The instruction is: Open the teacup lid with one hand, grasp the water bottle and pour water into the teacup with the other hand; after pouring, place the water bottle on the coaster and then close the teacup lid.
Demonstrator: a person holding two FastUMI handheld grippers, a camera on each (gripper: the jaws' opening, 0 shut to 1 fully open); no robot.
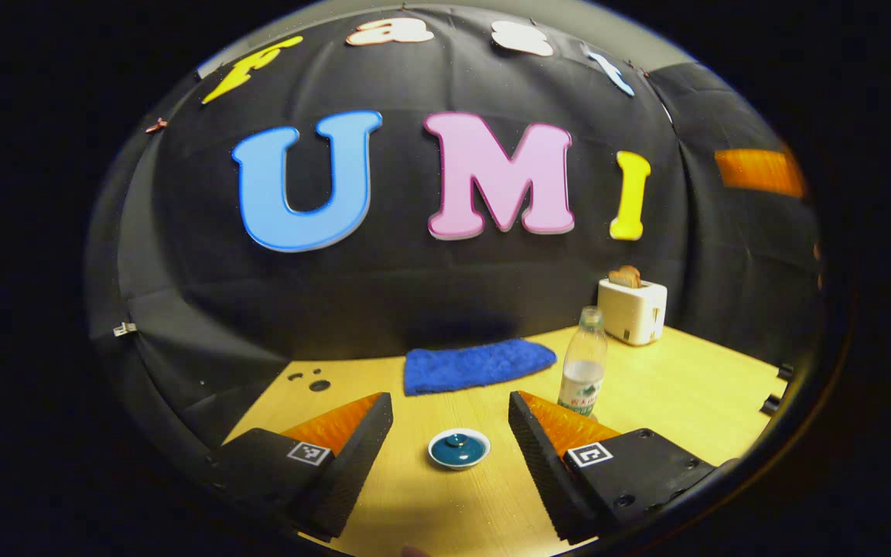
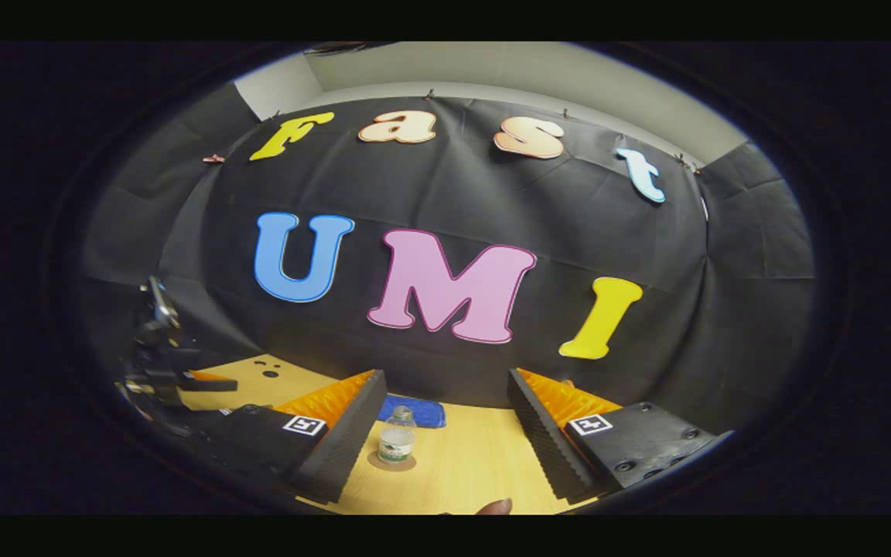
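Lid's on the teacup (image 1: 459,449), which sits on the counter (image 1: 670,387) just front-left of the bottle (image 1: 583,362). Left gripper (image 1: 451,433) is wide open around it, right gripper (image 2: 445,433) open too. I'd drop straight down and pinch the knob dead center.
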